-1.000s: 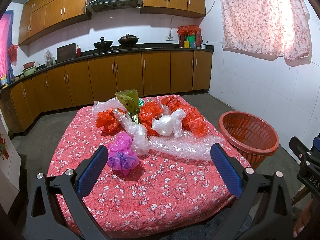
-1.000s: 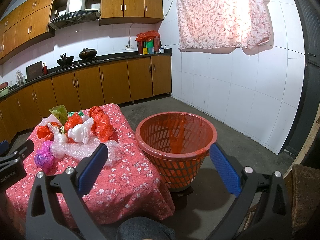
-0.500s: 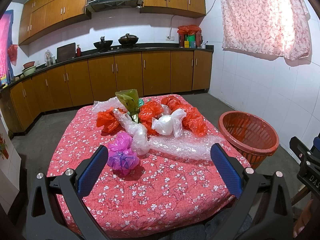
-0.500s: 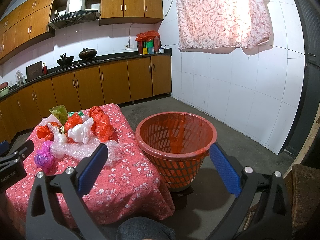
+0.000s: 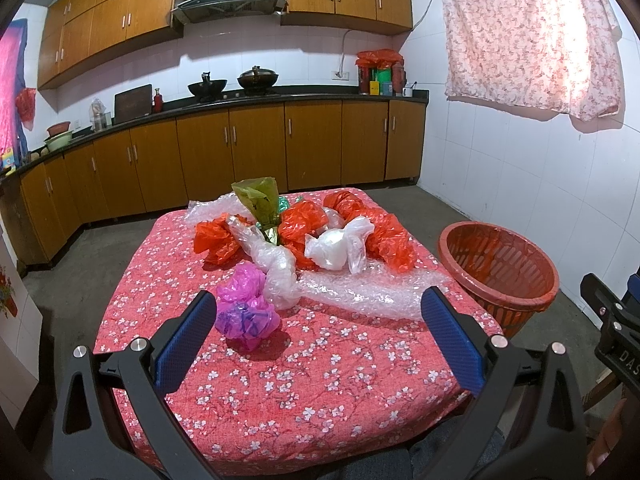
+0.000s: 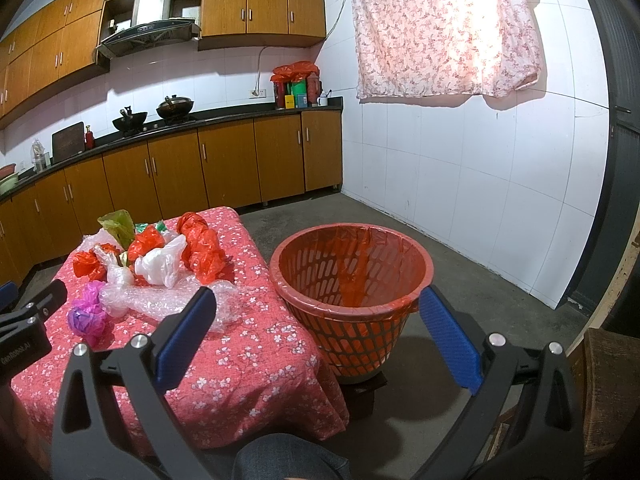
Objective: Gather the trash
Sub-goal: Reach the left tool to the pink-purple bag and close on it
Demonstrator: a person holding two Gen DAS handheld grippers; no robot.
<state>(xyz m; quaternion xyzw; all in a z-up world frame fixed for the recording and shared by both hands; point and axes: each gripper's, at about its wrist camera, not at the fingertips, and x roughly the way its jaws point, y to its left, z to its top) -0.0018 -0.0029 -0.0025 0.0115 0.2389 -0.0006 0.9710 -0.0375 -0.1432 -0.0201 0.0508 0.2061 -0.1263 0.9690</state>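
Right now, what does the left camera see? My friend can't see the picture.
The open left gripper hovers over a table with a red flowery cloth, facing a pile of crumpled plastic bags; a pink bag lies nearest. A red basket stands on the floor at the right.

Glossy crinkled plastic bags point(image 5: 300, 228) and bubble wrap point(image 5: 360, 292) on matt floral cloth point(image 5: 300, 380); slotted plastic basket point(image 6: 352, 280); wood-look cabinets point(image 5: 256, 152).

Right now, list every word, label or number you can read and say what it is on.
"DAS", cut off by the frame edge: on the right gripper body, seen from the left wrist.
White lettering on the left gripper body: too blurred to read.
Containers on the counter: labels too small.
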